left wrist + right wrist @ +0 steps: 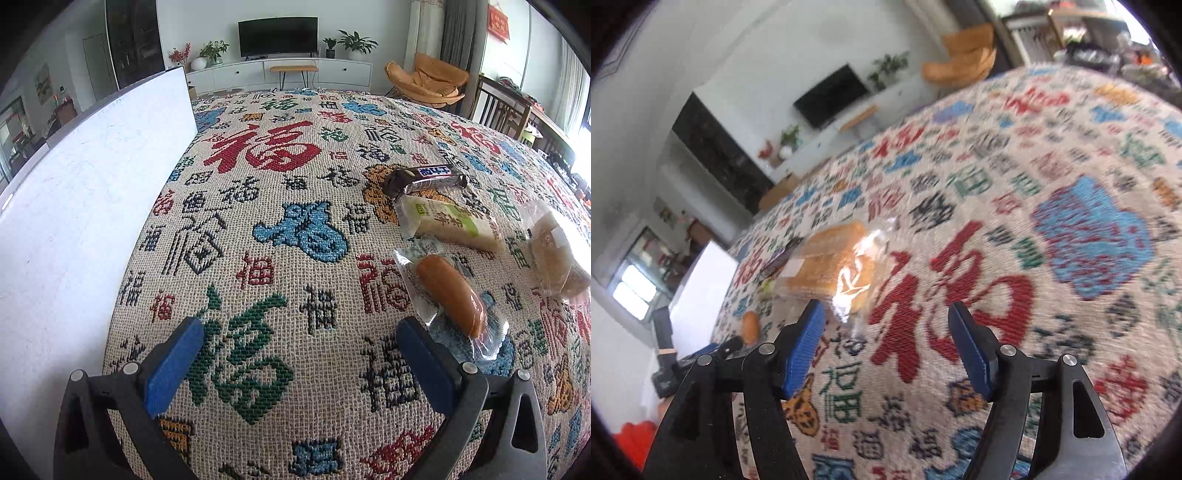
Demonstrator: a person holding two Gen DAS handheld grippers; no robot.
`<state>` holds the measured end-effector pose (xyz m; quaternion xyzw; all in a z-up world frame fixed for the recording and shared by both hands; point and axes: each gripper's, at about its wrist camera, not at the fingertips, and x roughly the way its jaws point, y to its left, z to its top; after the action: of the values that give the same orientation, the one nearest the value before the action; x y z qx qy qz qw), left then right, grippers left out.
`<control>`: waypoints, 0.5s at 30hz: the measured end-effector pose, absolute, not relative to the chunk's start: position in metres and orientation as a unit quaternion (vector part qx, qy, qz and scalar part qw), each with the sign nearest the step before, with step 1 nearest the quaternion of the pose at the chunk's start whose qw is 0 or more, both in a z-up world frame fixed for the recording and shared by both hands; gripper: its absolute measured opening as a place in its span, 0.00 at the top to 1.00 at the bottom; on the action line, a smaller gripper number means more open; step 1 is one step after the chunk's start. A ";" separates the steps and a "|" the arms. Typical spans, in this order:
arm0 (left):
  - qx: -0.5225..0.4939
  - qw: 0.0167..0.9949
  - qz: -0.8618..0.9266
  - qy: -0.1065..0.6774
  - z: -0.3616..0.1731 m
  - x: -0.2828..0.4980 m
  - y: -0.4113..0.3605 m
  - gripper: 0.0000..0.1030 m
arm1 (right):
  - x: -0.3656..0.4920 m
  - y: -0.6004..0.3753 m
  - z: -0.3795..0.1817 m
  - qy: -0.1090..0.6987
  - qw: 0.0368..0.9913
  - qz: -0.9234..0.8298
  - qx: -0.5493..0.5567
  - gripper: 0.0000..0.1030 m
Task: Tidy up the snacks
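We found the right gripper (886,332) nearer, fingers wide and empty, with the wrapped bread (836,266) on the tablecloth (1071,332) at its eleven o'clock (view blurred); the left gripper (299,354), equally wide, held nothing.

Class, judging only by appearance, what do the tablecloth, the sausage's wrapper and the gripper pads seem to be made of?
Tablecloth: coarse woven fabric, matte; visible weave grid.
Sausage wrapper: clear glossy plastic film, probably; the sausage shows through and the edges crinkle.
Left gripper pads: blue, matte, finely textured, likely foam or rubber, on black, apparently plastic, fingers.
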<state>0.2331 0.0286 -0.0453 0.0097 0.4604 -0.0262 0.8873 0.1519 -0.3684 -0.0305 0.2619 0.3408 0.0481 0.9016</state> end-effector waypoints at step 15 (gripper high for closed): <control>-0.049 0.868 -0.087 0.486 -0.027 0.219 0.024 0.01 | 0.157 -0.370 -0.043 0.389 0.903 -0.052 0.177 0.20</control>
<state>0.2193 0.0237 -0.0273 -0.0485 0.4858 -0.0875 0.8683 0.1573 -0.3705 -0.0425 0.1768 0.3887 -0.0522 0.9028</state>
